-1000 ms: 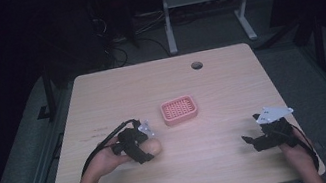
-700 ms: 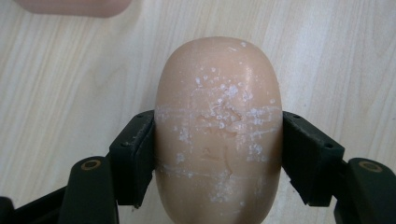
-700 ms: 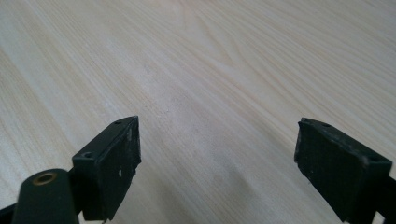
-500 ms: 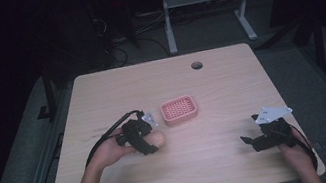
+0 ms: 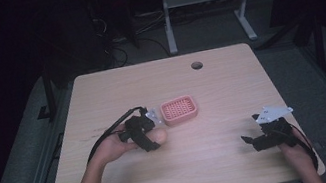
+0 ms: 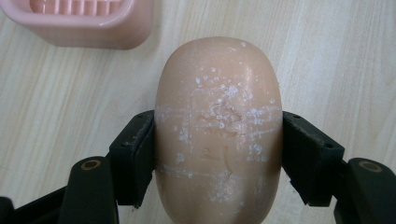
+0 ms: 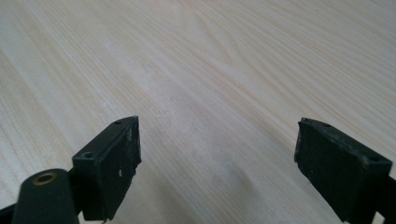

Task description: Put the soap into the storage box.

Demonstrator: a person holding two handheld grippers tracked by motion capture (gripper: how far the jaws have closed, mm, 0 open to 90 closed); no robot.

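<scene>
Peach soap [image 6: 218, 130] – white-flecked; pink dish [image 5: 179, 110].

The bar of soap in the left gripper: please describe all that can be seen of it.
The soap is a smooth, rounded oval bar, peach-beige, with a waxy look. Its top face carries white flecks, faint scratch lines and a shallow, unreadable imprint. The left gripper clamps it across its width, one black jaw on each long side, so both ends stick out. It lies lengthwise along the gripper, over the pale wooden table, just short of the pink slotted soap dish. Whether it touches the table cannot be told.

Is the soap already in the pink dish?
No, the soap is clamped in the left gripper, above bare table short of the pink dish.
</scene>
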